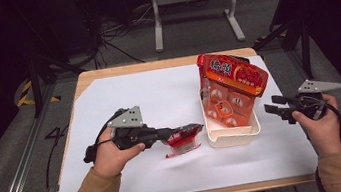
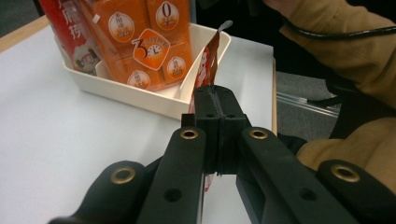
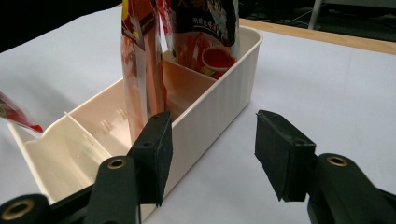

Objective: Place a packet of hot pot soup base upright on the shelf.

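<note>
while the left gripper [image 1: 184, 135] is clamped tight on a small red snack packet [image 1: 183, 141], it holds the packet just off the white table cover [image 1: 134, 177], left of the cream bin [image 1: 234, 136] & near its empty front compartment. the left gripper view has the packet [image 2: 208, 63] edge-on, poking up past the shut jaws toward the bin's [image 2: 140, 95] wall. two bigger packs already stand inside: an orange one [image 1: 229, 104] & a red one [image 1: 232, 74] behind it (so 2 look packed, this 3rd not yet in). the right gripper [image 1: 275, 107] waits w/ jaws apart & nothing between them, just right of the bin.
</note>
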`<state>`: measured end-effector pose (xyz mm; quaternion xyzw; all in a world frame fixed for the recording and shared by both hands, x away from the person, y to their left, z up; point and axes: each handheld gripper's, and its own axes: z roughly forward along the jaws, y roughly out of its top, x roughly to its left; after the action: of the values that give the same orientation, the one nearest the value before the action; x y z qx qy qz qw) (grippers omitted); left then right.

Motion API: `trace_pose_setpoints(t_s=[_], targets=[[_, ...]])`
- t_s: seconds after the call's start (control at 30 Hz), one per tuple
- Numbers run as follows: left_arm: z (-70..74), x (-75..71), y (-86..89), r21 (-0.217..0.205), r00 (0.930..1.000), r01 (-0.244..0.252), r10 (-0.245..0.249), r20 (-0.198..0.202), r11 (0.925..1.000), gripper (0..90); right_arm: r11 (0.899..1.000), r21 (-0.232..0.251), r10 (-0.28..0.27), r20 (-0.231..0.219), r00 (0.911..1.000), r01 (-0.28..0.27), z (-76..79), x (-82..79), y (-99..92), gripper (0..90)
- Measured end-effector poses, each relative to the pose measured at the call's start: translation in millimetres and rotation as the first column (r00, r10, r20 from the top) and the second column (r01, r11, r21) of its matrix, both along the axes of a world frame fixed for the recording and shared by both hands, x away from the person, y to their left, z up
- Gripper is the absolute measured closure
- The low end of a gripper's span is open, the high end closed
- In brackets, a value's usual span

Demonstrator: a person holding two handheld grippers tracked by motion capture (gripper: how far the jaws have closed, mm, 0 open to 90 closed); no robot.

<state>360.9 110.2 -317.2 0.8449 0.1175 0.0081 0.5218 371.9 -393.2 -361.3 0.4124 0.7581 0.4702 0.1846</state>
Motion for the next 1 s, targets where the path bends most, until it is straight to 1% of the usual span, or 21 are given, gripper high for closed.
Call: trace_pose_setpoints(t_s=[0.13,0.23,0.33,0.47,0.6,0.77,0.8,0.87,1.0], targets=[[7.1,-1.3,2.1,-0.018,0.9999,0.013,-0.013,0.008,0.9998,90.0,1.0,-0.005,0.0,-0.009,1.0,0.0,-2.7,2.0,0.7,46.6],[10.3,-1.4,2.0,-0.023,0.9998,0.017,-0.017,0.01,0.9996,90.0,1.0,-0.009,-0.004,-0.01,0.9999,0.004,-3.2,2.4,0.6,46.4],[15.5,-1.0,1.1,-0.029,0.9996,0.021,-0.02,0.021,0.9994,90.0,1.0,-0.006,-0.008,-0.008,0.9999,0.008,-2.6,2.1,-0.6,46.3],[21.8,1.0,1.2,-0.024,0.9994,0.011,-0.011,0.034,0.9997,90.0,1.0,-0.006,-0.011,-0.005,0.9999,0.011,-2.8,2.4,-2.1,46.3],[27.6,3.0,-0.8,-0.017,0.9989,0.013,-0.012,0.045,0.9998,90.0,1.0,-0.009,-0.021,-0.008,0.9997,0.021,-4.6,3.7,-3.2,46.3],[27.8,6.5,-6.3,-0.018,0.9991,0.013,-0.012,0.04,0.9997,90.0,1.0,-0.016,-0.023,-0.016,0.9996,0.023,-6.9,5.0,-3.1,46.1],[27.6,7.4,-7.8,-0.023,0.9989,0.012,-0.011,0.045,0.9997,90.0,1.0,-0.018,-0.024,-0.019,0.9995,0.024,-7.6,5.5,-2.9,45.9],[27.4,10.2,-9.9,-0.043,0.999,0.021,-0.019,0.04,0.9988,89.9,1.0,-0.021,-0.024,-0.02,0.9995,0.023,-8.2,5.9,-2.8,45.9],[28.1,14.3,-13.9,-0.049,0.9991,0.02,-0.018,0.038,0.9986,89.9,1.0,-0.018,-0.025,-0.025,0.9994,0.025,-9.4,6.1,-2.9,46.0]])
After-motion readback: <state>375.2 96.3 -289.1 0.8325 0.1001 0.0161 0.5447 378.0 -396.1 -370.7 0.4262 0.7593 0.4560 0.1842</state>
